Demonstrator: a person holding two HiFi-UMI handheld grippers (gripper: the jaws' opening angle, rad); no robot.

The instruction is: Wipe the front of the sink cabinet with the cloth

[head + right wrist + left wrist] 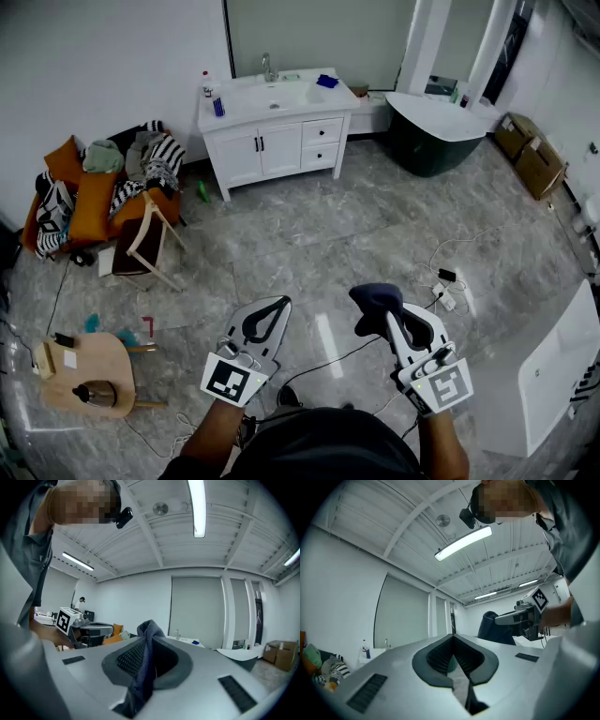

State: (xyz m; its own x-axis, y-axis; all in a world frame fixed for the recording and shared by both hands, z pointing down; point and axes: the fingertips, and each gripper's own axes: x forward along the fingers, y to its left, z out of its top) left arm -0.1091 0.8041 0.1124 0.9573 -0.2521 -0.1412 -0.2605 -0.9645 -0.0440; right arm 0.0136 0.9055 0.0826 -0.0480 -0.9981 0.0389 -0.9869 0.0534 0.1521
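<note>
The white sink cabinet (277,141) stands against the far wall, several steps away, with a faucet and small items on its top. It also shows small and distant in the right gripper view (187,641). My right gripper (380,305) is held low in front of me, shut on a dark blue cloth (375,298) that bunches up between the jaws (146,658). My left gripper (265,319) is beside it, shut with nothing in it (453,660). Both point up and forward, well short of the cabinet.
A dark green bathtub (436,131) sits right of the cabinet. Clothes are piled on orange cushions (103,183) at left, beside a tipped wooden frame (150,239). A round wooden table (89,375) is near left. Cables and a power strip (445,291) cross the floor.
</note>
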